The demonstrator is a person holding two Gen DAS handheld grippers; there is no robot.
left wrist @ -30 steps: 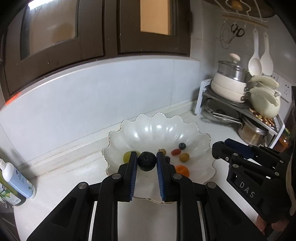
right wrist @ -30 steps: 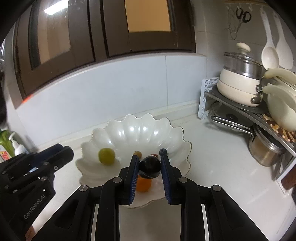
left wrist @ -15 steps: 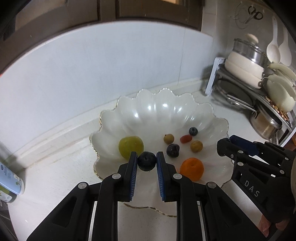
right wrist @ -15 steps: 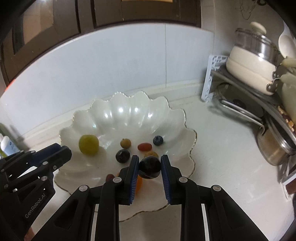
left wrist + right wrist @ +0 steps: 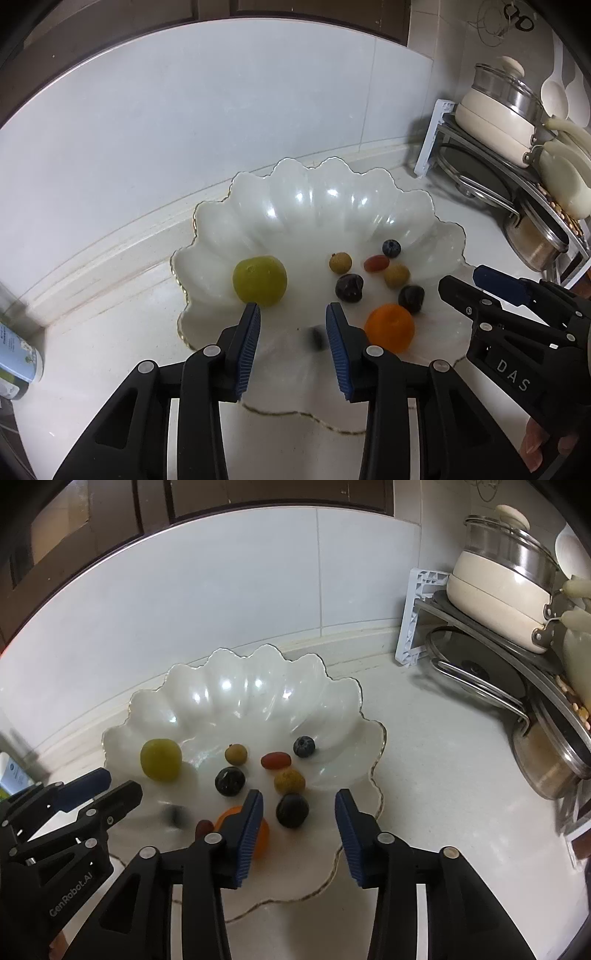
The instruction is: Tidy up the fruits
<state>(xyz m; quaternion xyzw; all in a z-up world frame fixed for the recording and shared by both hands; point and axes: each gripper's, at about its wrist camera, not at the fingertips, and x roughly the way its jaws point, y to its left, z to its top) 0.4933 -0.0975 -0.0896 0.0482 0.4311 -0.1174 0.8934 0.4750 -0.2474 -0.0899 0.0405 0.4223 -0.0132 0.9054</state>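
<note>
So both grippers just let go over the scalloped bowl (image 5: 317, 206).

Left gripper (image 5: 293, 325) has just been opening, jaws apart, a blurry dark fruit (image 5: 316, 338) between them untouched. Right gripper (image 5: 299, 812), likewise parted, has a dark plum (image 5: 291, 809) lying loose between. One green fruit (image 5: 259, 280), one orange (image 5: 389, 326), pot rack (image 5: 495, 653) far right.

At three o'clock on the pale speckled counter (image 5: 436, 775) stands a metal dish rack (image 5: 491, 635) carrying a cream pot with a glass lid (image 5: 506, 568); a steel pot (image 5: 550, 771) sits beneath it. White ladles (image 5: 554, 92) hang at two o'clock. A white plastic bottle (image 5: 18, 354) lies at nine o'clock. Dark wooden cabinets (image 5: 92, 520) span twelve o'clock.
</note>
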